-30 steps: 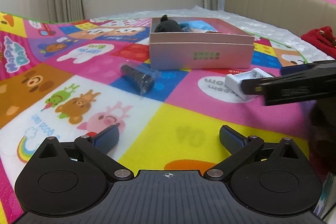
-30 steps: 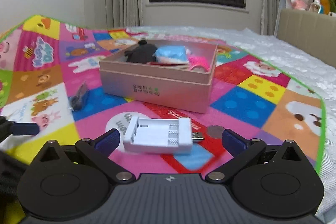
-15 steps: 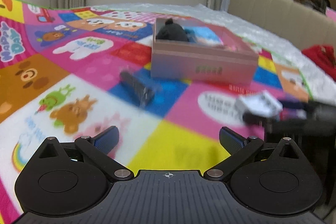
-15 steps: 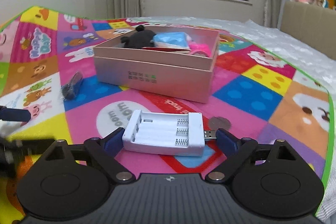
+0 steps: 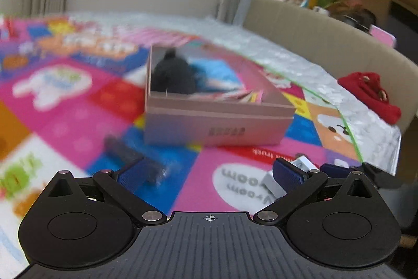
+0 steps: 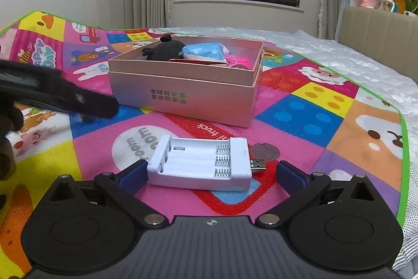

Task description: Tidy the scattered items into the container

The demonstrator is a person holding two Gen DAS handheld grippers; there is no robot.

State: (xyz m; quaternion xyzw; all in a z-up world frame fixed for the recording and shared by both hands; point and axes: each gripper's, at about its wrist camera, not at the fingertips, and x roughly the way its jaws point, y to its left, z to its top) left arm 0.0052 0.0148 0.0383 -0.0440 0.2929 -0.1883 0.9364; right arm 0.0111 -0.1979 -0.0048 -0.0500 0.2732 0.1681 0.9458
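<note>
A pink cardboard box (image 6: 183,96) stands on the colourful play mat and holds a black plush, a blue packet and pink tape; it also shows in the left wrist view (image 5: 216,122). A white battery charger (image 6: 201,164) with a USB plug lies between the fingers of my open right gripper (image 6: 210,175), its left end near the left finger. A dark wrapped item (image 5: 130,156) lies left of the box, just ahead of my open left gripper (image 5: 209,175). The left gripper shows as a dark blur in the right wrist view (image 6: 65,96).
A coin-like disc (image 6: 263,151) lies on the mat right of the charger. A beige headboard (image 5: 326,43) with plush toys runs along the right. A red cloth item (image 5: 371,93) lies on the white bedding (image 6: 352,62).
My left gripper has swung forward and right toward the box and the dark item; its view is blurred. My right gripper has moved in around the charger.
</note>
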